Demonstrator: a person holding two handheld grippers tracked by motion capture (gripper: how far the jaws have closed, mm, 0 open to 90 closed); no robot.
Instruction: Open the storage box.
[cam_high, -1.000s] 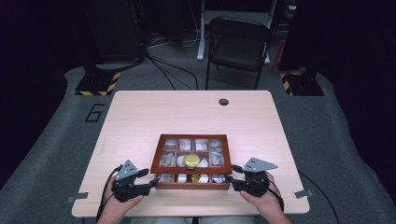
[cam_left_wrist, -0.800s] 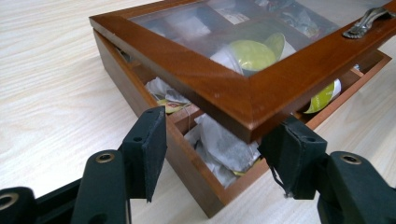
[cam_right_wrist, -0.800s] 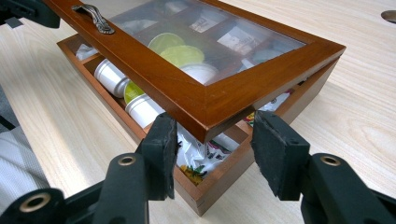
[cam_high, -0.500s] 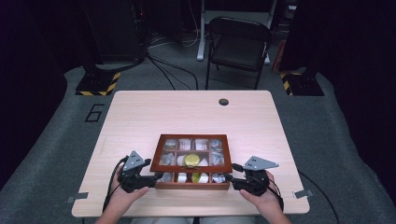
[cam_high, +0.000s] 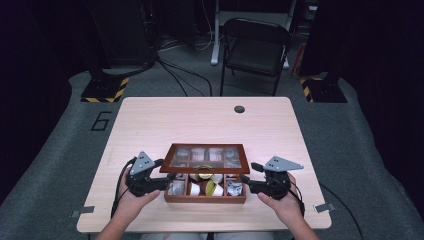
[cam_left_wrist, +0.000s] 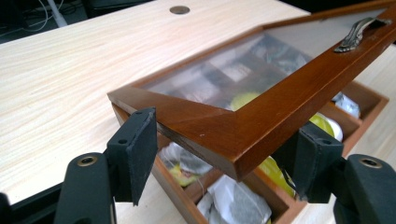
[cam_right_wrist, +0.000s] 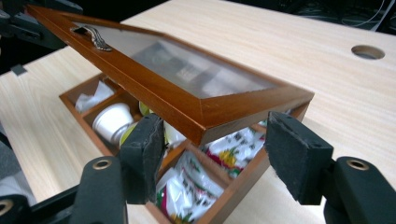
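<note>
The lid (cam_high: 205, 157) of the box (cam_high: 205, 192), flat a second ago, now tilts up on its far hinge, its near corners propped on the left gripper (cam_high: 167, 181) at 9 o'clock and the right gripper (cam_high: 246, 181) at 3 o'clock. Both sets of jaws have just been opening and stand half wide, straddling a corner each without pinching, so the opening looks well begun but not finished. The box sits at 6 o'clock on the pale table (cam_high: 210, 117), a chair (cam_high: 255, 47) at 12 amid dark floor
</note>
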